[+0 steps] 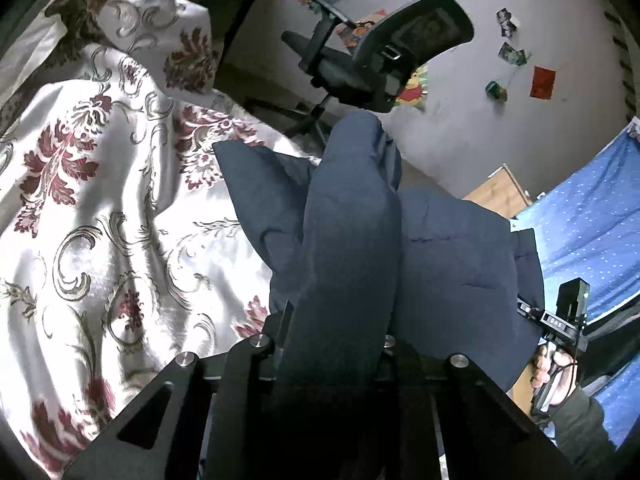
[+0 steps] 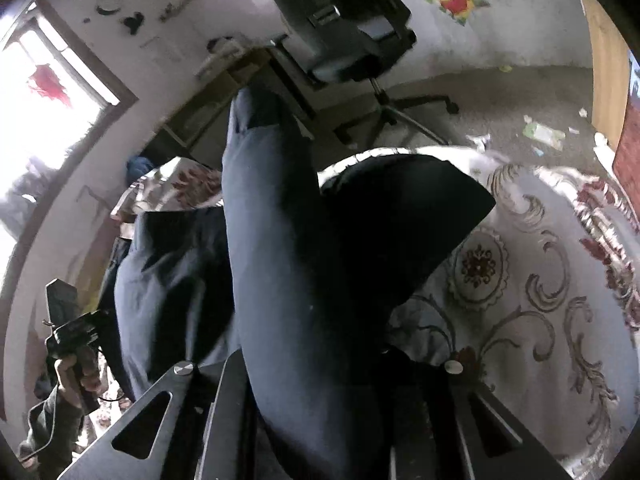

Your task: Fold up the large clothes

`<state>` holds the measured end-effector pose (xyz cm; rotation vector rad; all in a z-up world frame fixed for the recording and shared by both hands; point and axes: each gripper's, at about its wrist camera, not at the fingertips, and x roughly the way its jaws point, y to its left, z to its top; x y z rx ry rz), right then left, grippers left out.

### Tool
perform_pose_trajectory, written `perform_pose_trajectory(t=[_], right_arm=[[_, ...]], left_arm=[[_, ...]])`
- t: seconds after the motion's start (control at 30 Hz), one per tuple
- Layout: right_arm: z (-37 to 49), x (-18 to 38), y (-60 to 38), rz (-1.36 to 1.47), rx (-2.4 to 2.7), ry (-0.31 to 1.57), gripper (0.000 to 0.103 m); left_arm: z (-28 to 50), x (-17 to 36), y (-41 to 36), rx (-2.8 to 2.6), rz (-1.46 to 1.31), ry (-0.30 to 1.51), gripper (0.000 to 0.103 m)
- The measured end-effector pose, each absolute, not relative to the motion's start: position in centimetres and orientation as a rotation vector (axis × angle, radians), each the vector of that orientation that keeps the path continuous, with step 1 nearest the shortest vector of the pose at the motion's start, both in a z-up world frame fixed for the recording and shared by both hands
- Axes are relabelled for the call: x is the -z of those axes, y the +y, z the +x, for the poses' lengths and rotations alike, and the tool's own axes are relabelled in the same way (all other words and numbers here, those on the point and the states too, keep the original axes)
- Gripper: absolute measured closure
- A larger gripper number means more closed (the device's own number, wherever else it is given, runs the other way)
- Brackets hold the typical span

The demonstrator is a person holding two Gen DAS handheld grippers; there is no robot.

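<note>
Both grippers' fingers, left gripper [image 1: 336, 344] and right gripper [image 2: 320, 356], pinched the navy garment [image 1: 352, 216] bunched between them; lifting evenly should keep it taut.

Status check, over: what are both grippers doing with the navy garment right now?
Left gripper shut on navy garment. Right gripper shut on it too. Garment bunched between both, over floral bedspread. Nothing in the way.
</note>
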<state>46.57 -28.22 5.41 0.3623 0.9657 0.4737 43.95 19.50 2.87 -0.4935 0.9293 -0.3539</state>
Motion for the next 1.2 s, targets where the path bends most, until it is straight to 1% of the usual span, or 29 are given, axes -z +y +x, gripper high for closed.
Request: perform_pose_trajectory(t=[0.27,0.5,0.63,0.73,0.87,1.0,1.07,1.1,1.13,1.17,1.2], right_arm=[[42.1,-10.4,-28.6,0.305,-0.492,0.906,0.087],[39.5,-11.6,-28.8,0.297,-0.492,0.886,0.087],[38.8,-11.0,-28.6,0.276,-0.486,0.884,0.088],[38.5,-9.5,-28.7,0.255,-0.456,0.912,0.087],[39.0,-6.2,-27.8,0.194,-0.387,0.973,0.085],[39.9,-2.0,-28.6,0.233,-0.291,1.045,0.074],[39.9,-1.2,-29.3,0.269,-0.266,1.059,0.067],[40.1,-0.7,-29.7,0.284,-0.252,1.068,0.058],[40.1,-0.5,-29.9,0.287,-0.24,1.073,0.05],[40.1,-0.3,-30.2,0.289,-0.228,1.074,0.045],[40.0,-0.1,-30.4,0.29,-0.212,1.074,0.037]], left_arm=[[40.2,-6.9,17.3,0.384,-0.469,0.924,0.09],[38.1,-8.8,15.8,0.381,-0.414,0.91,0.09],[37.5,-8.1,15.5,0.363,-0.379,0.917,0.09],[37.6,-6.8,15.4,0.351,-0.34,0.934,0.09],[38.6,-3.4,15.4,0.318,-0.314,0.986,0.089],[38.7,-1.3,15.1,0.29,-0.239,0.991,0.086],[38.5,-0.8,15.1,0.285,-0.222,0.992,0.08],[38.4,-0.6,15.1,0.277,-0.207,0.993,0.079],[38.3,-0.5,15.0,0.267,-0.192,0.996,0.074],[38.2,-0.3,15.0,0.254,-0.186,0.998,0.068],[38.1,-0.1,15.1,0.242,-0.183,1.001,0.065]])
